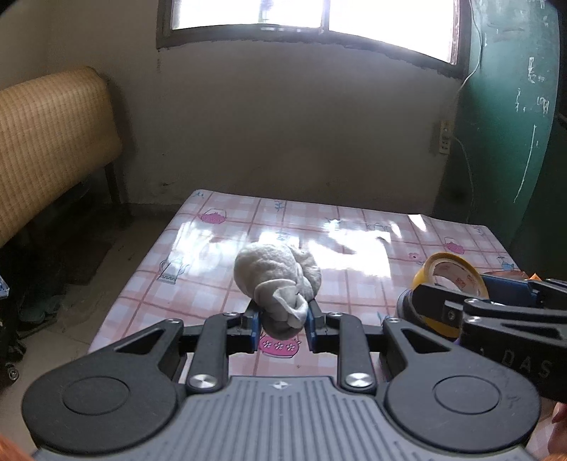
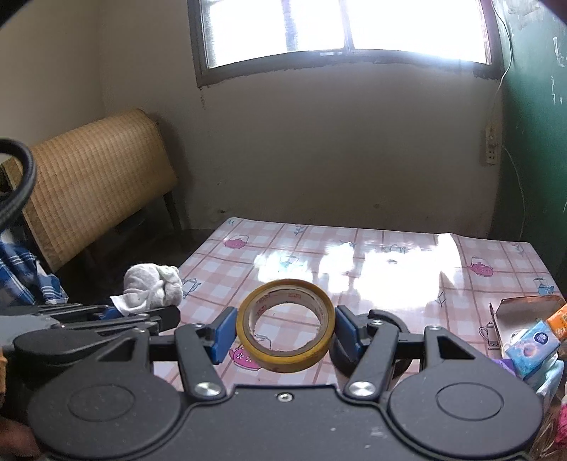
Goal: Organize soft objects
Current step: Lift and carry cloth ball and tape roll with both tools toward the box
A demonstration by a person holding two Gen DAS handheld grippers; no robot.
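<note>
You are working over a table [image 1: 198, 248] covered in glossy pink-checked oilcloth printed with pink and blue teapots, bright with glare from the window [image 2: 340, 28] on the far cream wall. A woven cane headboard [image 1: 49, 142] leans at the left, a green wall [image 1: 514, 106] scrawled with chalk marks too faint to read stands at the right, and a socket strip [image 2: 490, 149] with a white cord hangs beside it.

Your left gripper [image 1: 281, 326] has its blue pads pressed together on a balled-up white sock [image 1: 276, 283], held clear of the table. The bundle runs lengthwise away from you, its loose folded cuff nearest the pads and the rounded bulk pointing toward the window.

Your right gripper [image 2: 285, 331] pinches a yellow tape roll [image 2: 287, 326] across its width, both blue pads touching its rim, the roll lifted off the cloth. The roll lies nearly flat, its hole facing up and slightly toward you; red print on the inner core is too small to read.

"DAS" is moulded on the right gripper's arm in the left view. An open cardboard box [image 2: 524, 308] with a blue packet [image 2: 535, 347] sits at the table's right edge.
</note>
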